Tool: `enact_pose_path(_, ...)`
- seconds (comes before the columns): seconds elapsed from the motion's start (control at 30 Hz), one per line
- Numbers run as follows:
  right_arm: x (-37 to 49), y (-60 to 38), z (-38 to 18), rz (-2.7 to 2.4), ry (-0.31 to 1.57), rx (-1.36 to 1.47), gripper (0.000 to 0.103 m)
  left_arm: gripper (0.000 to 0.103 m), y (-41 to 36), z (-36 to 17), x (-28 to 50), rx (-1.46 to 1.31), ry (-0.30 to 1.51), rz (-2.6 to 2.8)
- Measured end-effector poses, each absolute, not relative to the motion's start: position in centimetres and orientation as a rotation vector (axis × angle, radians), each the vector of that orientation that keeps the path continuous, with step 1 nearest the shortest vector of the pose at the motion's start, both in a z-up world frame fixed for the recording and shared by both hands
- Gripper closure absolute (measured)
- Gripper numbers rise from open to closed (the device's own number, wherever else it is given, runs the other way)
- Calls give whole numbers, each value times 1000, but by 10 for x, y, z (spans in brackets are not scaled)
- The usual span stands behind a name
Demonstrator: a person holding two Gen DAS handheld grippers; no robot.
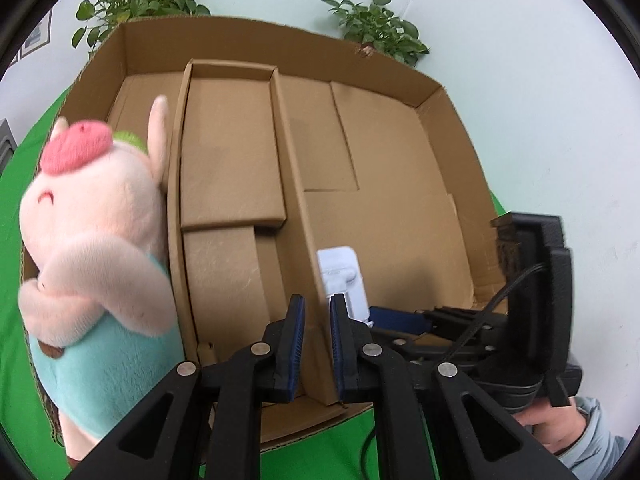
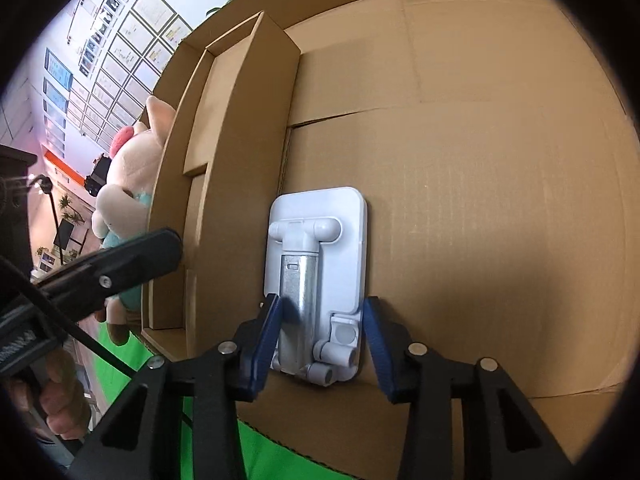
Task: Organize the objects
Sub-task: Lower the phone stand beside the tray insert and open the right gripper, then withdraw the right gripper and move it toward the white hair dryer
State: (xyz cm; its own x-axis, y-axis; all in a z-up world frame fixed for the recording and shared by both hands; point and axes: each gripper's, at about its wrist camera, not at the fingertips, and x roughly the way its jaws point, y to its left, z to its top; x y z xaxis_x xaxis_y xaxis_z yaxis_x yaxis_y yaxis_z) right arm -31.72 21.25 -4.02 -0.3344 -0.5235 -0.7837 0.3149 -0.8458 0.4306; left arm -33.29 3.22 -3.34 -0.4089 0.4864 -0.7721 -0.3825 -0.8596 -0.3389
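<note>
A white folding phone stand (image 2: 320, 264) lies flat in the right compartment of a divided cardboard box (image 2: 480, 160). My right gripper (image 2: 320, 336) is open with its blue pads on either side of the stand's near end; there is a small gap on the right side. The stand (image 1: 342, 276) also shows in the left wrist view, with the right gripper (image 1: 404, 320) beside it. My left gripper (image 1: 318, 340) is nearly shut and empty, straddling a cardboard divider (image 1: 296, 200). A pink plush pig (image 1: 96, 240) in a teal outfit stands in the left compartment.
The box (image 1: 452, 128) rests on a green cloth (image 1: 24, 200). The middle compartment holds folded cardboard flaps (image 1: 228, 152). Potted plants (image 1: 376, 28) stand behind the box against a pale wall.
</note>
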Motion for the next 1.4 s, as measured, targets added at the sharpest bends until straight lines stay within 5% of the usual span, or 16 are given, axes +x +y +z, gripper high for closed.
enact_pose_path(0.43, -308, 210, -41, -2240, -327, 1396, 61, 91, 40, -36, -312, -1217, -36, 2334)
enact_pose_path(0.5, -296, 218, -20, -2352, -266, 1307, 50, 87, 39, -25, -301, -1155, -9, 2390)
enact_pose_path(0.53, -289, 221, -12, -2404, -229, 1260, 25, 77, 39, -16, -293, -1109, 17, 2443)
enact_pose_path(0.57, -279, 226, -2, -2472, -191, 1200, 13, 59, 38, -10, -286, -1071, 34, 2486)
enact_pose_path(0.6, -268, 232, 10, -2559, -143, 1124, 12, 48, 37, 2, -274, -984, 45, 2572)
enact_pose_path(0.67, -262, 238, 21, -2637, -86, 1059, 1, 4, 31, 17, -255, -859, 31, 2708)
enact_pose_path(0.7, -250, 241, 21, -2660, -69, 1033, 0, 1, 31, 26, -243, -770, 13, 2791)
enact_pose_path(1.4, -185, 258, 61, -2836, 52, 843, 0, 1, 48, 46, -160, -752, 91, 2895)
